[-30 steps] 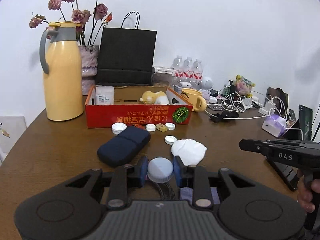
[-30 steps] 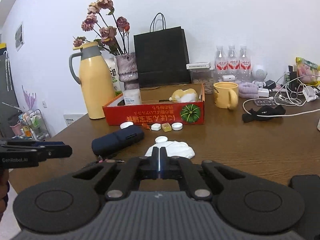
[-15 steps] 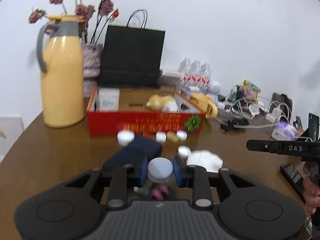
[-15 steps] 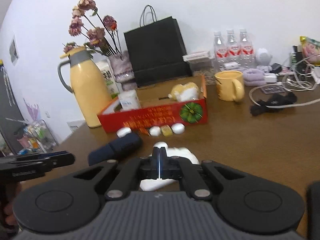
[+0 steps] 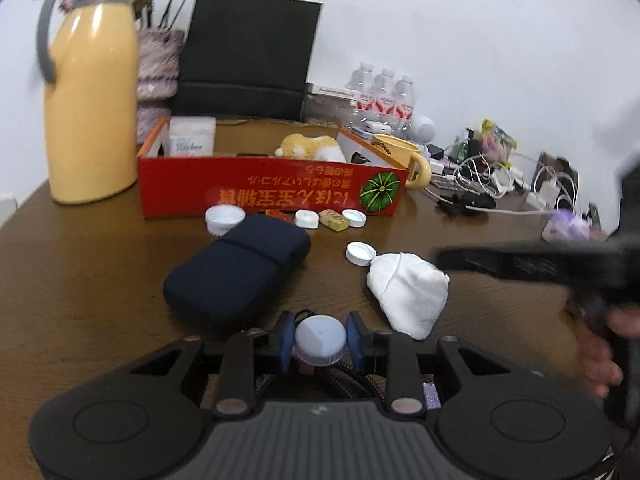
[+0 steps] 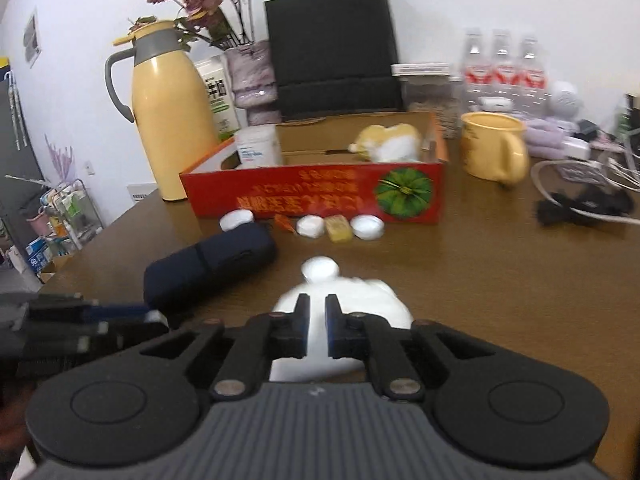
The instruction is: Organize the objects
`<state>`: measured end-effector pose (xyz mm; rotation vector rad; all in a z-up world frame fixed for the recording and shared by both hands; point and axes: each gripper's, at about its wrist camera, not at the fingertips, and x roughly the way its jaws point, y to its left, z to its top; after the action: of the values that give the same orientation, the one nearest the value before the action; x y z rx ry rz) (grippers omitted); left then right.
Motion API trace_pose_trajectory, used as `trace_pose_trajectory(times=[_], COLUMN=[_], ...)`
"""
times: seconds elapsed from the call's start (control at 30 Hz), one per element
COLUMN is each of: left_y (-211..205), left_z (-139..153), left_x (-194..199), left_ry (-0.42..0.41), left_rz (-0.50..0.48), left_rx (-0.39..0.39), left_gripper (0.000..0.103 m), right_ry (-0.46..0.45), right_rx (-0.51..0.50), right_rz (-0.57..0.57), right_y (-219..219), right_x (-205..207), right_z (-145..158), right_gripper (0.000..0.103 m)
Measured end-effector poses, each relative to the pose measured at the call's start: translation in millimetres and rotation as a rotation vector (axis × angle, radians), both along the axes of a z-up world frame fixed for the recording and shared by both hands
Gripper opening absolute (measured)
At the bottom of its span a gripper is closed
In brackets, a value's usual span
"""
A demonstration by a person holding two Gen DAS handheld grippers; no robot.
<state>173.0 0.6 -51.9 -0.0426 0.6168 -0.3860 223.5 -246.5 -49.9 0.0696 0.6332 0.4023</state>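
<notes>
Since a second ago the right gripper (image 6: 317, 326) has parted its fingers to a narrow gap above the white crumpled cloth (image 6: 344, 312), and both views have closed in on the red cardboard box (image 5: 272, 196). From the left: a yellow thermos jug (image 5: 86, 92) stands beside the box; a navy zip case (image 5: 236, 266) lies on the brown table (image 5: 80, 280); the left gripper (image 5: 320, 340) clamps a pale, round bottle cap (image 5: 320, 340) between its blue pads (image 5: 285, 340), low over the table. Loose white caps (image 5: 225, 218) lie along the box front. A yellow mug (image 6: 494, 150) stands right of the box.
</notes>
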Motion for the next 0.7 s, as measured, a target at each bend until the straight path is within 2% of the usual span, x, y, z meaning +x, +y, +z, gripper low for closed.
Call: trace_pose_trajectory(times=[0.07,0.13,0.2,0.23,0.27,0.37,0.57,0.63,0.7], left_y=[-3.1,-3.2,-1.4,-0.1,1.1,2.7,5.4,9.1,14.5], left_z=[1.6,3.4,3.7,3.2,3.2,4.1,27.6,35.1,40.4], left_x=[2.1,4.3,5.3,5.6,6.4,7.0,-14.9,-27.3,-38.5], left_ry=[-0.013,-0.020,-0.021,-0.018,-0.014,-0.010,-0.075,-0.087,-0.072], left_rz=[0.001,0.010,0.022,0.026,0.031,0.045,0.048,0.045,0.044], left_rx=[0.013,0.017,0.018,0.019,0.020,0.029,0.029,0.013,-0.028], left_gripper=[0.027,0.027,0.027,0.027,0.027,0.027,0.027,0.027,0.027], right_ry=[-0.008,-0.022,-0.001,0.016,0.039,0.037,-0.188,-0.173,-0.110], right_rx=[-0.031,-0.080,-0.134,-0.151,-0.163,-0.157,-0.150,-0.130,-0.080], right_rz=[-0.002,-0.005,0.009,0.021,0.025,0.022,0.033,0.054,0.102], right_y=[16.2,30.4,43.3,47.3,51.1,54.0,44.6,33.7,23.7], right_x=[24.9,45.5,62.8,69.0,74.9,75.7,5.1,-25.4,-51.2], right_z=[-4.2,-8.0,-14.5,-18.8,-24.7,-27.8,30.4,39.1,40.0], right_gripper=[0.046,0.052,0.052,0.045,0.030,0.029,0.029,0.030,0.030])
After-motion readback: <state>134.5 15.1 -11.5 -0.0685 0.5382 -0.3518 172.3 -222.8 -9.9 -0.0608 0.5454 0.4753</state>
